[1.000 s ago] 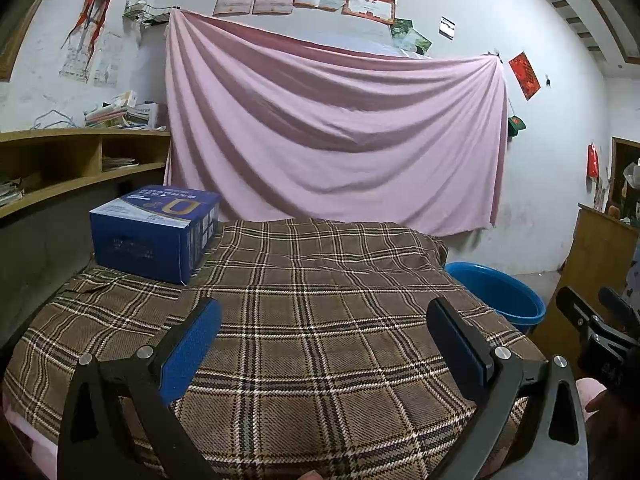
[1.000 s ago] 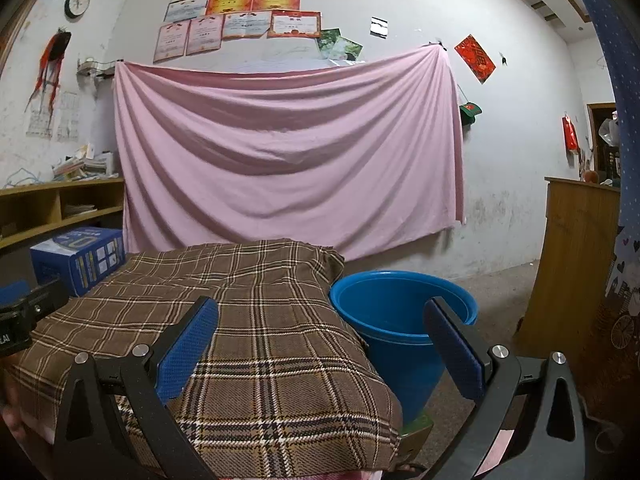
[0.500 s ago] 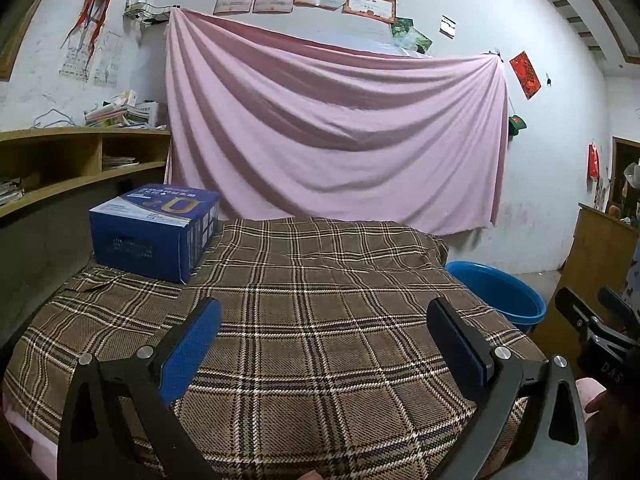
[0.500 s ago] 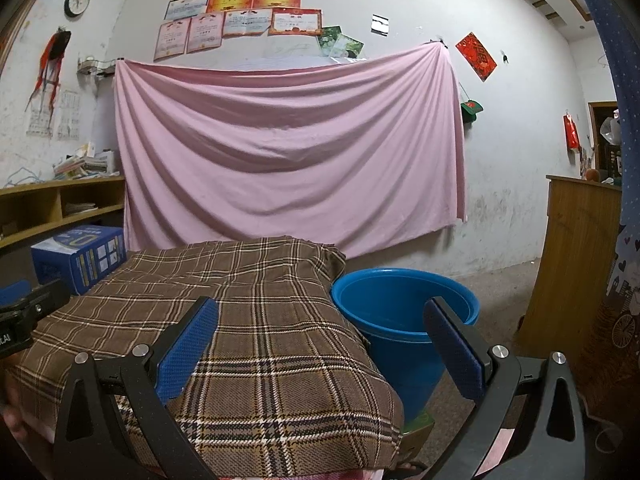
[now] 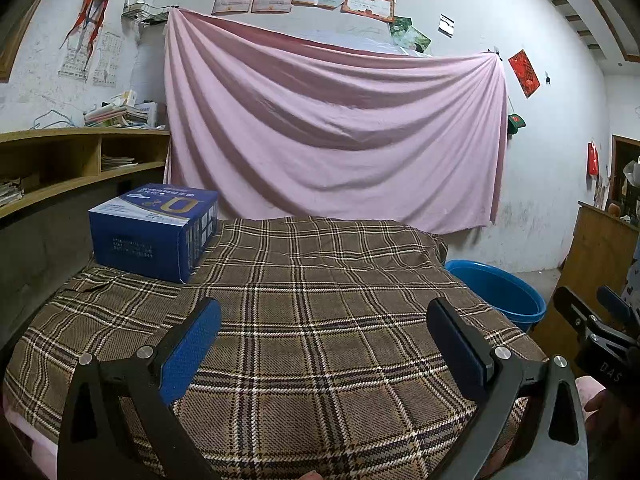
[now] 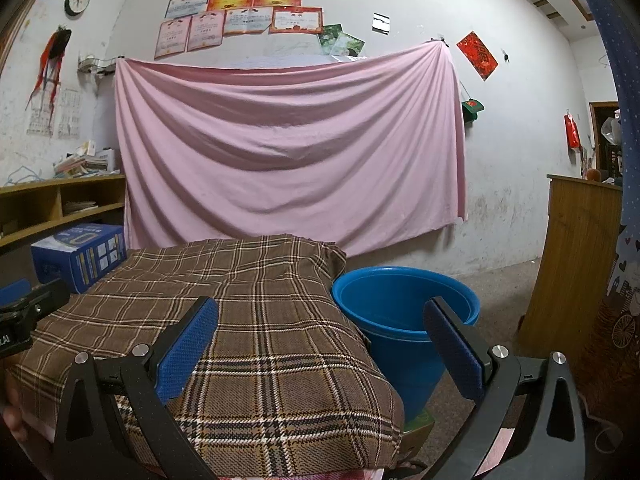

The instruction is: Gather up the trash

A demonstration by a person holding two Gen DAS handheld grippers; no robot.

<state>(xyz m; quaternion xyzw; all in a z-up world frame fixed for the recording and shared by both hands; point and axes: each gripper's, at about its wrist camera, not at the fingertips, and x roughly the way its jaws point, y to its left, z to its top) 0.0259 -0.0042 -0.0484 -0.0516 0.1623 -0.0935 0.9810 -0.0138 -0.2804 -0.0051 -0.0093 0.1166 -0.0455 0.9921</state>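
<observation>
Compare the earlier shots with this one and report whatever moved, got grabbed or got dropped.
Nothing visibly changed. Both claws, left and right, remain open and empty over the plaid cloth; the blue box and blue bucket sit where they were.

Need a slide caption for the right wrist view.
Open right gripper above plaid-covered table, blue bucket beside it.

Brown plaid blanket (image 5: 320, 320), blue box (image 5: 154, 228), blue bucket (image 6: 404, 312), pink sheet (image 5: 332, 120).

Box (image 5: 154, 230) on table (image 5: 320, 340) far-left; bucket (image 6: 404, 312) beside table's right.
</observation>
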